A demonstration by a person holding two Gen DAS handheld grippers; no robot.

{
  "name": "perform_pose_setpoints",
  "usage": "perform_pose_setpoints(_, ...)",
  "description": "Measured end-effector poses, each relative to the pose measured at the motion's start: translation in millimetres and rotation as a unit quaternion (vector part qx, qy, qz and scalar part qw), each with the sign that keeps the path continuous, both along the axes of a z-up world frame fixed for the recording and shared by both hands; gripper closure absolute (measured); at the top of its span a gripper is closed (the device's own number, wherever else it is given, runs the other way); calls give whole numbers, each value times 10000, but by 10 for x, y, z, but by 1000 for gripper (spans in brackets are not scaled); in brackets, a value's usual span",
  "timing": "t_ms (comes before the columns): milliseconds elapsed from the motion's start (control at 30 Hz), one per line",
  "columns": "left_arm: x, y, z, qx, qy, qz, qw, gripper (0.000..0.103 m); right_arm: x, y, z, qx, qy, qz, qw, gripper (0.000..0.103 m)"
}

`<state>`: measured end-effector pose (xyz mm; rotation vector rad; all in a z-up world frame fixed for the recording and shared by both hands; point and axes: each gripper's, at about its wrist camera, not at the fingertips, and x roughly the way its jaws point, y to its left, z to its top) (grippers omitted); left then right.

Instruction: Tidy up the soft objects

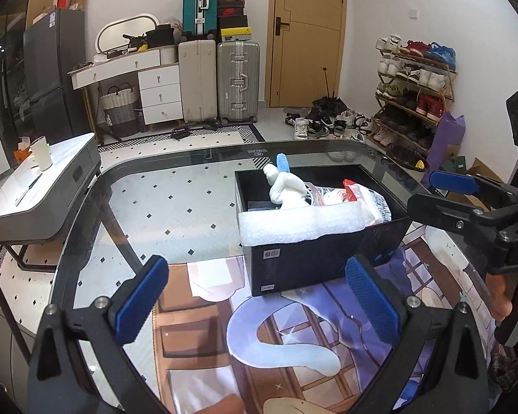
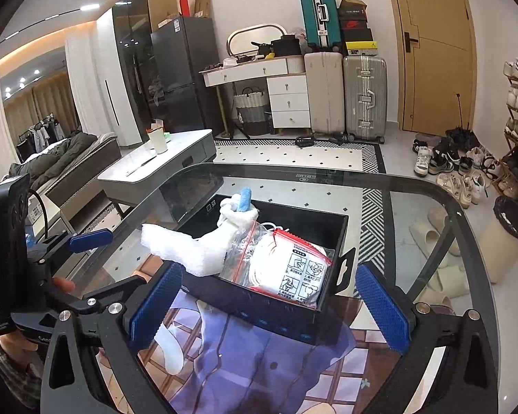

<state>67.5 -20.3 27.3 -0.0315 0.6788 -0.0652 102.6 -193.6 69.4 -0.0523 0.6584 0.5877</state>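
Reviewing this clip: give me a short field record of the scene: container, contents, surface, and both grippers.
container: black box, open top, on the glass table
contents: white plush toy; bagged masks
overhanging: white foam sheet draped over the box's rim
under box: printed mat
left gripper: open, empty
right gripper: open, empty

Both wrist views above box (image 1: 314, 258)

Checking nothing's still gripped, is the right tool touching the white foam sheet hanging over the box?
Apart. The right wrist view shows the right tool open and empty, with the foam sheet draped over the box rim, beyond its pads.
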Motion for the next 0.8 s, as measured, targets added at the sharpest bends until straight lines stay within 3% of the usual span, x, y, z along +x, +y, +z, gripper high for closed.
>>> perform_pose_setpoints(800, -199, 29, -325, -134, -327, 119, 9993, 0, -175, -323, -307, 266, -536, -414, 9973, 1)
